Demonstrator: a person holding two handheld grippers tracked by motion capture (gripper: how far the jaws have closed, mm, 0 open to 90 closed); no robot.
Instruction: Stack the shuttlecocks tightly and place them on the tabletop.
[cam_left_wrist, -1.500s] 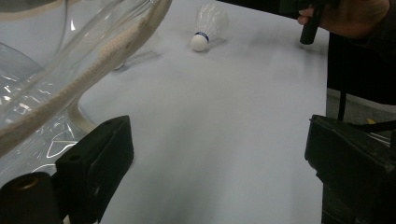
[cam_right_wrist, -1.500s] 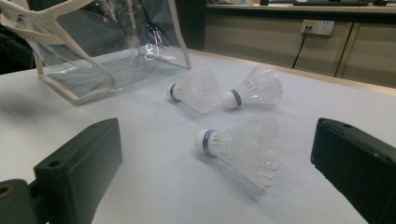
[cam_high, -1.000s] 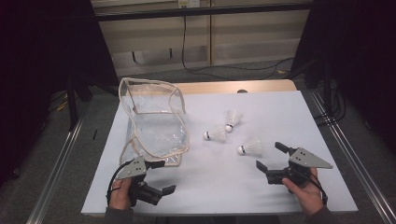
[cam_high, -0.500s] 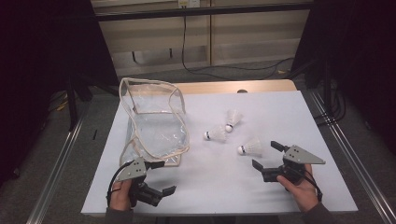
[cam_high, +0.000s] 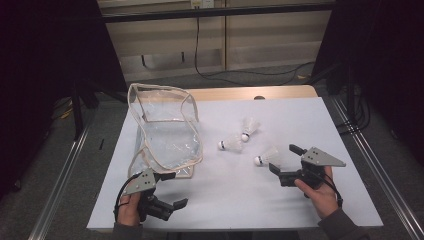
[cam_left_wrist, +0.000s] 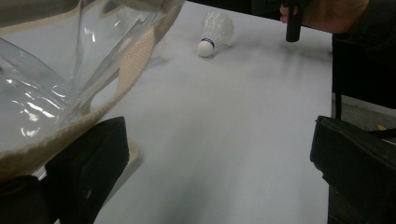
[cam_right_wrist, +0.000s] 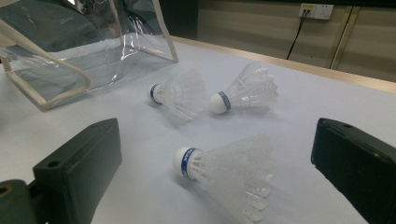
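The right tongs (cam_high: 284, 163) are closing in on the nearest shuttlecock (cam_high: 266, 156), having drifted left and slightly up the bench over the past second. Their jaws, spread wide, are now flanking it without touching. The holding hand (cam_high: 320, 192) is shifting left with them.

In the left gripper view, the clear pouch (cam_left_wrist: 56, 84) beside the left jaw runs off the frame's top and left; the shuttlecock (cam_left_wrist: 214, 31) ahead is blurred.
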